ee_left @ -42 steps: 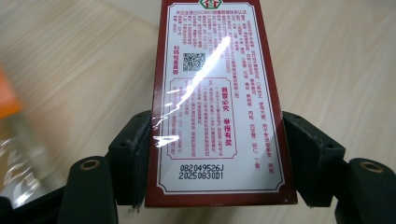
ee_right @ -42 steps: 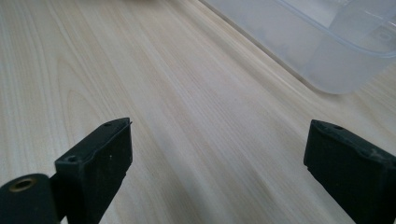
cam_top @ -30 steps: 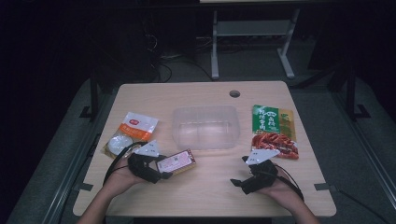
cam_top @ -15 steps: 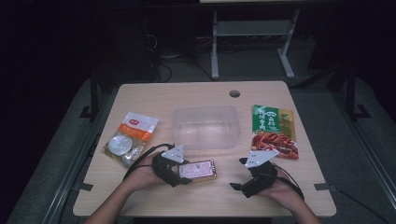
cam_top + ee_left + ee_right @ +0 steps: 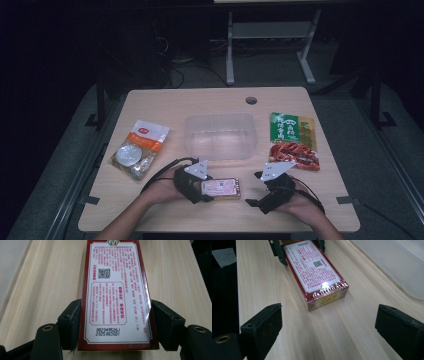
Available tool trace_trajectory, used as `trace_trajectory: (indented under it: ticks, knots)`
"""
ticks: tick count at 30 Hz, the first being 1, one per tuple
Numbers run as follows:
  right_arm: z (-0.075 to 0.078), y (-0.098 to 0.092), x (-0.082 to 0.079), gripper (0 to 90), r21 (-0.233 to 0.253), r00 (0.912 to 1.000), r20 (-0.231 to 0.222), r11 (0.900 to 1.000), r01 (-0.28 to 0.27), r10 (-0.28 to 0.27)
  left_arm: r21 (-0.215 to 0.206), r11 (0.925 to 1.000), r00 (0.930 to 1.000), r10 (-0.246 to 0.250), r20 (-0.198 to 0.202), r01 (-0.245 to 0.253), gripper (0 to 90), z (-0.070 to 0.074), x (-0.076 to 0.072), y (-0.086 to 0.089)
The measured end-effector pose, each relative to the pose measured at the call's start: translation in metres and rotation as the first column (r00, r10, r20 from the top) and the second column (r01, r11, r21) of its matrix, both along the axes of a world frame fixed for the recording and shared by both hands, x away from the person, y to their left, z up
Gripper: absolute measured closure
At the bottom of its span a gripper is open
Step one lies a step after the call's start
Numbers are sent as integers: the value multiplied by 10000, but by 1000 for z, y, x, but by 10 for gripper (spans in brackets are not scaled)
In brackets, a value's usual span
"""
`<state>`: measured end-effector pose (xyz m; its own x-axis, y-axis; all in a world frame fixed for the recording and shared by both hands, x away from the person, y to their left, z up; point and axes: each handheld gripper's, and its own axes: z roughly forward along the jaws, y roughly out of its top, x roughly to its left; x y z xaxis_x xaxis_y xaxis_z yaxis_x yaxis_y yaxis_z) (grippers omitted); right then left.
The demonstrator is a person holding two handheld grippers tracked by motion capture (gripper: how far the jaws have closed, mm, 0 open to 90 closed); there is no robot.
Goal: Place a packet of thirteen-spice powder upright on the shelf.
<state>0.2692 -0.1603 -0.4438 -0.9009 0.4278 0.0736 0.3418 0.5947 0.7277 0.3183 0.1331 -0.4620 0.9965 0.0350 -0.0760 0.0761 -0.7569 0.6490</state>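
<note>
A flat red box (image 5: 222, 188) with a white printed label and a QR code lies flat low over the table's front middle. My left gripper (image 5: 205, 189) is shut on its near end. In the left gripper view the box (image 5: 116, 290) runs away from me, with both black pads pressed on its long sides around my left gripper (image 5: 117, 322). My right gripper (image 5: 253, 190) stands open a short way to the right of the box, facing it. In the right gripper view the box (image 5: 314, 272) lies ahead of my right gripper (image 5: 332, 325), whose wide-apart jaws hold nothing.
A clear plastic tub (image 5: 220, 136) stands behind the box at mid-table. An orange snack bag (image 5: 140, 147) lies at the left, and a green and red packet (image 5: 294, 141) at the right. A cable hole (image 5: 251, 100) marks the far edge of the table (image 5: 165, 107).
My left gripper has carried the red box to the right along the front of the table, toward my right gripper. The right gripper has hardly moved.
</note>
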Motion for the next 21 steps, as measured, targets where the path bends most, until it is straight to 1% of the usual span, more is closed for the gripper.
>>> trace_trajectory:
  ticks: [2,3,4,6,7,9,10,12,13,14,17,18,19,20,21]
  knots:
    - [0,1,0,69,-18,10000,9,10000,-64,64,-9,10000,10000,-25,29,25,308,-1,0,0]
    - [0,1,0,69,-36,10000,9,10000,-85,85,-57,10000,10000,1,-23,-1,302,0,0,0]
    - [0,1,0,69,-35,9999,-9,9999,-101,101,-173,9998,9999,117,-87,-118,277,0,0,1]
    - [0,2,-1,69,-60,9999,-81,9999,-143,143,-289,9992,9995,290,-85,-292,217,3,0,3]
    - [1,2,0,69,-102,9996,-87,9996,-275,274,-362,9987,9993,362,-70,-364,202,5,0,5]
    - [4,4,1,75,-310,9983,167,9980,-557,562,-439,9976,9985,544,16,-542,181,8,0,9]
    - [4,4,1,75,-310,9983,167,9980,-557,562,-439,9976,9985,544,16,-542,173,8,0,9]
    - [9,9,7,75,-374,9945,211,9941,-1019,1028,-598,9954,9971,753,49,-749,172,12,-3,16]
    - [9,11,9,74,-307,9936,106,9932,-1119,1123,-694,9934,9958,918,9,-915,172,12,-6,19]
    - [10,14,12,74,-357,9905,76,9900,-1367,1370,-667,9930,9952,977,25,-973,172,13,-7,21]
    - [9,23,16,75,-706,9845,25,9821,-1748,1754,-525,9898,9911,1331,72,-1325,170,13,-13,30]
    - [9,26,20,75,-836,9803,88,9771,-1957,1971,-525,9888,9901,1403,64,-1398,164,13,-15,32]
    - [8,28,22,79,-908,9780,47,9741,-2071,2084,-467,9878,9887,1495,142,-1487,164,13,-17,36]
    - [7,32,25,89,-1042,9744,31,9692,-2231,2247,-474,9861,9870,1599,158,-1590,164,14,-19,39]
    - [6,35,28,100,-1096,9730,84,9673,-2286,2309,-518,9846,9857,1682,142,-1673,164,14,-21,40]
